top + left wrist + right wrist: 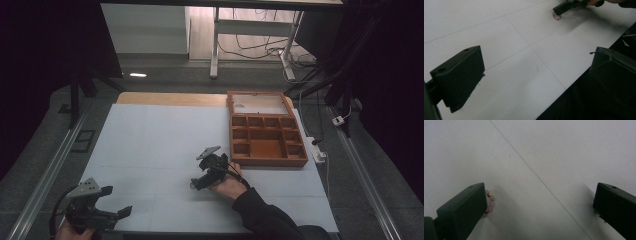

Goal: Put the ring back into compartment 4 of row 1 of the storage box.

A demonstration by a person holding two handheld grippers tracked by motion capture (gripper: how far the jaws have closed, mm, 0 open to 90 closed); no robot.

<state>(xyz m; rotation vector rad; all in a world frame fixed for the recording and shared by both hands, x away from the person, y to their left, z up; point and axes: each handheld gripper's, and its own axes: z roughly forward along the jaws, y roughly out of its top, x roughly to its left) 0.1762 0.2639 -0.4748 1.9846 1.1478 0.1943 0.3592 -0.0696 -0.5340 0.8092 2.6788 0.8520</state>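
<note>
Pink round beads with gold spacers form a bracelet touching one jaw of the wide-spread right claw.

My right gripper sits near the middle of the table, low over the mat. A bead bracelet lies on the mat right against the inner face of one of my jaws, the other jaw standing well apart from it. My left gripper hangs over the near left corner, well apart from the right one, with its jaws spread. Behind my right hand, toward the far right of the table, lies a compartment box, its lid open behind it.
</note>
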